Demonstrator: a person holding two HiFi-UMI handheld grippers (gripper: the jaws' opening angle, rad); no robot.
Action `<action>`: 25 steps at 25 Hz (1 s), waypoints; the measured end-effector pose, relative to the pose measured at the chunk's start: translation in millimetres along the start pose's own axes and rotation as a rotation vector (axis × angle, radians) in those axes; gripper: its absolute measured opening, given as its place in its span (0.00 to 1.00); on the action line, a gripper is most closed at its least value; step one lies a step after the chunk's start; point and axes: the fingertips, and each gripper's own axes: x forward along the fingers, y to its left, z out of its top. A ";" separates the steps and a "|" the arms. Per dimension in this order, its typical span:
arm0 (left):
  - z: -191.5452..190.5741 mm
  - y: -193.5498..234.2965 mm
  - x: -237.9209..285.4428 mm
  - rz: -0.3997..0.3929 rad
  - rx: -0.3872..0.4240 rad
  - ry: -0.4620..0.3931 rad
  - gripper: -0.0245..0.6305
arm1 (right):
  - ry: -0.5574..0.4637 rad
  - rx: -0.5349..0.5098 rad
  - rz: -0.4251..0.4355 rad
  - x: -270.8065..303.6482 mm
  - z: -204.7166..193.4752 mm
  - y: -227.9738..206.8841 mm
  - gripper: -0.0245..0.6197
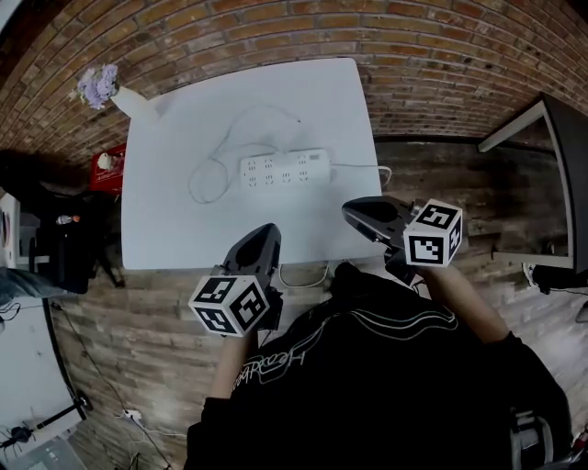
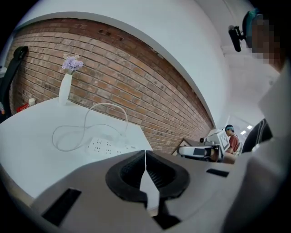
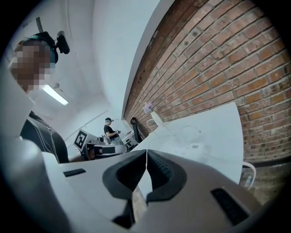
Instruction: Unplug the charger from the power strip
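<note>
Both tools are shut tight with nothing in them. The left tool (image 1: 271, 230) has its jaws pressed together, and so does the right tool (image 1: 350, 211); each gripper view shows just a thin seam between the pads. In the head view they sit low in the middle of the frame. The left one's tip is over the near edge of the white bench (image 1: 175, 229) and the right one's is by the bench's near right corner. Neither touches anything on it.

Further up, around the centre of the frame, the white power strip (image 1: 285, 170) lies flat on the bench, well apart from both tools. Its own cord (image 1: 360, 166) runs off the right edge of the bench. A thin white cable (image 1: 213, 161) loops on the bench left of the strip and arcs up behind it. Honestly I can't pick out the charger itself; it's too small and white on white.

At the far left corner stands a white vase (image 1: 131, 101) with purple flowers. Behind that is a brick wall (image 1: 276, 27).
</note>
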 end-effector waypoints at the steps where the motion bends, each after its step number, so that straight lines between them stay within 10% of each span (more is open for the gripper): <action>1: 2.4 4.0 7.5 0.013 0.005 0.005 0.05 | 0.006 0.002 0.001 2.4 3.3 -8.4 0.03; 12: 21.3 32.1 66.0 0.112 0.005 0.045 0.05 | 0.103 -0.043 0.033 39.0 23.1 -87.1 0.04; 22: 14.9 44.1 78.1 0.165 -0.011 0.042 0.05 | 0.200 -0.384 0.004 76.6 12.5 -129.2 0.04; 25: 13.5 49.1 79.8 0.168 -0.020 0.039 0.05 | 0.246 -0.420 0.013 86.2 3.1 -134.2 0.19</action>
